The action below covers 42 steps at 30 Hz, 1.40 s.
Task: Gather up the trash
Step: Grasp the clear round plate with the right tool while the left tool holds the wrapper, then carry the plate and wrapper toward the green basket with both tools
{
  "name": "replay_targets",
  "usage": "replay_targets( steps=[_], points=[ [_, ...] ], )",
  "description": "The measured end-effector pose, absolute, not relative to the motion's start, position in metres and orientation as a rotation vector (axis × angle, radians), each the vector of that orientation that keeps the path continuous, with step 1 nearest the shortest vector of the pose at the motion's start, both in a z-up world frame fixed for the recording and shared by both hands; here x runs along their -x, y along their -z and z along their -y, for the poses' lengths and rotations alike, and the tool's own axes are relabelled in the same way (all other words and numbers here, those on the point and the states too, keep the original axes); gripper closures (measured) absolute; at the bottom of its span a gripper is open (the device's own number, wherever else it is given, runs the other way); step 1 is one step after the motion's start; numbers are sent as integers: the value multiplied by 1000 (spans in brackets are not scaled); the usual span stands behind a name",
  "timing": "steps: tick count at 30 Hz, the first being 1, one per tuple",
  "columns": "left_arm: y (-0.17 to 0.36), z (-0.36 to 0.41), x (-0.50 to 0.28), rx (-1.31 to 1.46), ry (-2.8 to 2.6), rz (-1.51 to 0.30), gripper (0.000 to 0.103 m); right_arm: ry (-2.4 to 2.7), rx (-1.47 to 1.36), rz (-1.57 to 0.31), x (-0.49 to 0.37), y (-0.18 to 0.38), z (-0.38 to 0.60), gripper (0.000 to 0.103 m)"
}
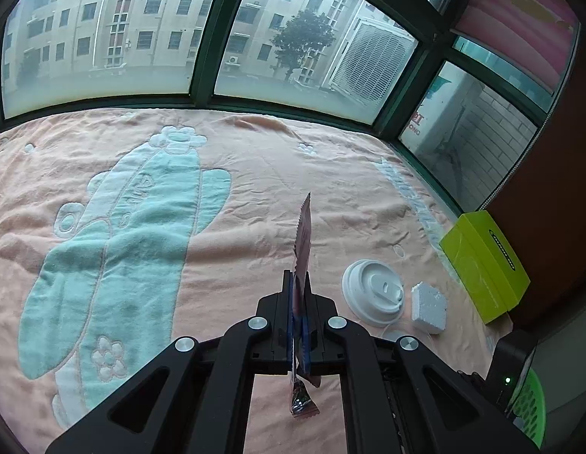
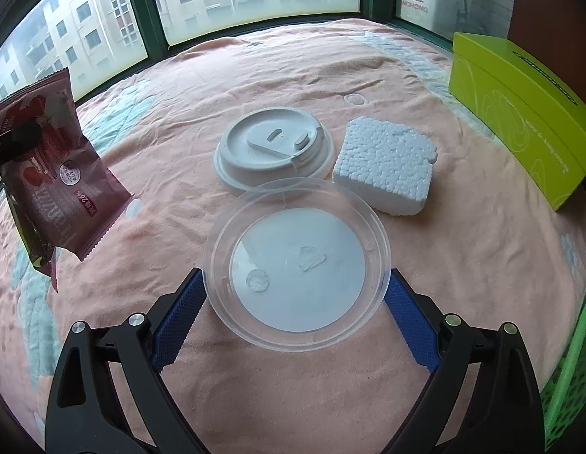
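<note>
pink towel-covered bed [image 1: 255, 174] by window. left gripper [image 1: 301, 283] clamped on red snack wrapper [image 1: 303, 242], held above bed. right gripper [image 2: 295, 283] spread wide around clear plastic lid [image 2: 296, 261]; white cup lid [image 2: 274, 151], foam block [image 2: 387, 162] behind.

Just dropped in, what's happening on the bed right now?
Trash pickup is partway through. The left gripper is shut on a red snack wrapper and holds it up above the pink blanket. The right gripper is open, its blue pads on either side of a clear plastic lid lying on the blanket, not yet closed on it. A white cup lid and a styrofoam block lie just beyond. A green basket shows at the right edge.
</note>
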<state>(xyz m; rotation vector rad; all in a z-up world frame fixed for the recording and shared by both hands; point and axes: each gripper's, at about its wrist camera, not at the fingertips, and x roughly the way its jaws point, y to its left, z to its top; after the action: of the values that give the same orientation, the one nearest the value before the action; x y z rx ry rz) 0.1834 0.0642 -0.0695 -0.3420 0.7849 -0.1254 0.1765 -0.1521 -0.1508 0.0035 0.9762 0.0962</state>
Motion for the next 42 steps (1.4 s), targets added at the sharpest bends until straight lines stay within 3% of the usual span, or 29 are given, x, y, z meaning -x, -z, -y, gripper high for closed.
replay_targets(
  steps=[22,42],
  points=[
    [48,-42,-162,335,192,-752,100,-76,-34,-860,-126,103,169,13],
    [20,49,-126,283,409,-741,100,161,-47,-781,-29,57,262,13]
  ],
)
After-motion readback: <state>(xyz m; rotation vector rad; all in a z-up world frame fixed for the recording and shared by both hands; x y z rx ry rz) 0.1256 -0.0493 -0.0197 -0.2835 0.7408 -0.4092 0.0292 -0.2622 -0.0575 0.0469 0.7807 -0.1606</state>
